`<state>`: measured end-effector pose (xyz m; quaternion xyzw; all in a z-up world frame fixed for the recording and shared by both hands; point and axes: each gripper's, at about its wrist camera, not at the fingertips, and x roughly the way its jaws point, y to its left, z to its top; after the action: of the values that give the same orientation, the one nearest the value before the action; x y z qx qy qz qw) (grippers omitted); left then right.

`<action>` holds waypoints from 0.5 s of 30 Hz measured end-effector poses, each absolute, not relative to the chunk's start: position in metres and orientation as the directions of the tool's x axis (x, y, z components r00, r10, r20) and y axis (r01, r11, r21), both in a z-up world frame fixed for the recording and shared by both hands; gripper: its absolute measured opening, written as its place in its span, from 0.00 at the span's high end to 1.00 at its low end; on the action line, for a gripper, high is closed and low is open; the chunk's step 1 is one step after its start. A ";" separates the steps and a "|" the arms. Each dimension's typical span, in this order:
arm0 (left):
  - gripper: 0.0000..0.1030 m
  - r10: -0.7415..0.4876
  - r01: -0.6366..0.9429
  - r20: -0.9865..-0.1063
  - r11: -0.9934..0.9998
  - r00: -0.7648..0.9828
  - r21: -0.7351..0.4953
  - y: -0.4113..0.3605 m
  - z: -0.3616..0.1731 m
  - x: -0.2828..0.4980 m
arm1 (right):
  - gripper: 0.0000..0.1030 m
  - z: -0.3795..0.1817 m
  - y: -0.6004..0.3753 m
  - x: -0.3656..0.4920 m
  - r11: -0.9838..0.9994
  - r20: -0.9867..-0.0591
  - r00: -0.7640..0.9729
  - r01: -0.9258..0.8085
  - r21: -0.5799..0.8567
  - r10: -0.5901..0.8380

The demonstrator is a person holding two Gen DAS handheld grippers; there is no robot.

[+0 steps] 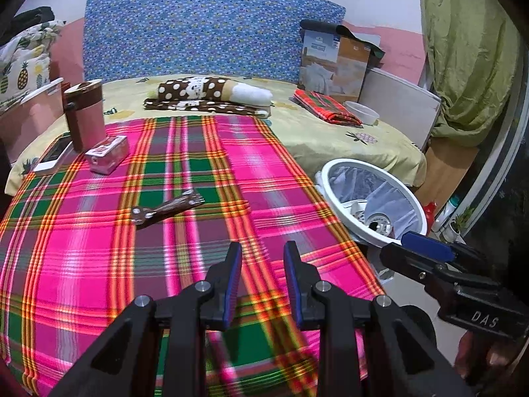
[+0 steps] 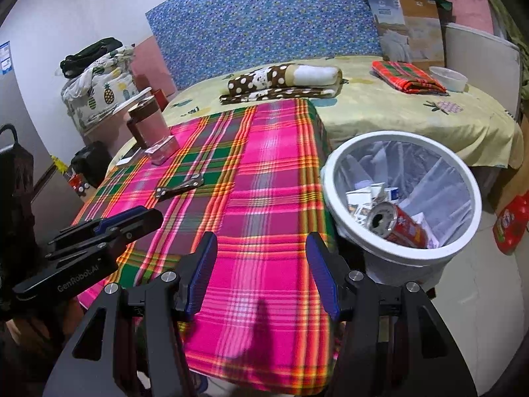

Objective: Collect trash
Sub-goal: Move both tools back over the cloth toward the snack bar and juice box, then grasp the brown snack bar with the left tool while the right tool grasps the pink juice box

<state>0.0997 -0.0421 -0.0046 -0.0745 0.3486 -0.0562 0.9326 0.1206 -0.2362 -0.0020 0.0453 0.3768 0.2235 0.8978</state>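
The brown wrapper (image 1: 168, 207), lying left of the white bin (image 1: 373, 198), is best approached low by the left tool (image 1: 263, 279), jaws apart and empty; the right tool (image 2: 261, 276) is likewise apart.

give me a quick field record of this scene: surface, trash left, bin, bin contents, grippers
surface: pink plaid cloth over a bed
trash left: brown wrapper lying flat mid-cloth
bin: white bin with clear liner, beside the bed
bin contents: red can, paper scraps
left hand-held gripper: jaws apart, empty
right hand-held gripper: jaws wider apart, empty
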 end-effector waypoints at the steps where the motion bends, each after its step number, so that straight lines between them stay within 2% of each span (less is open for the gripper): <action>1: 0.74 -0.150 0.045 -0.643 0.983 0.751 -0.177 -0.038 -0.006 0.099 | 0.44 -0.002 -0.234 0.121 0.894 -0.658 0.612 -0.368 0.254 0.439; 10: 0.72 -0.092 -0.010 -0.658 0.989 0.747 -0.150 0.008 -0.014 0.108 | 0.44 0.000 -0.197 0.131 0.878 -0.670 0.581 -0.408 0.252 0.462; 12: 0.57 -0.084 -0.010 -0.661 0.990 0.746 -0.138 0.017 -0.017 0.115 | 0.44 0.000 -0.190 0.134 0.874 -0.670 0.577 -0.417 0.249 0.467; 15: 0.53 -0.080 -0.006 -0.660 0.992 0.747 -0.126 0.030 -0.020 0.128 | 0.44 0.002 -0.180 0.141 0.867 -0.669 0.572 -0.434 0.245 0.476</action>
<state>0.1284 0.0303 -0.0201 -0.0601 0.3552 -0.0197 0.9327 0.1405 -0.1799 0.0018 0.0269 0.3851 0.2567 0.8860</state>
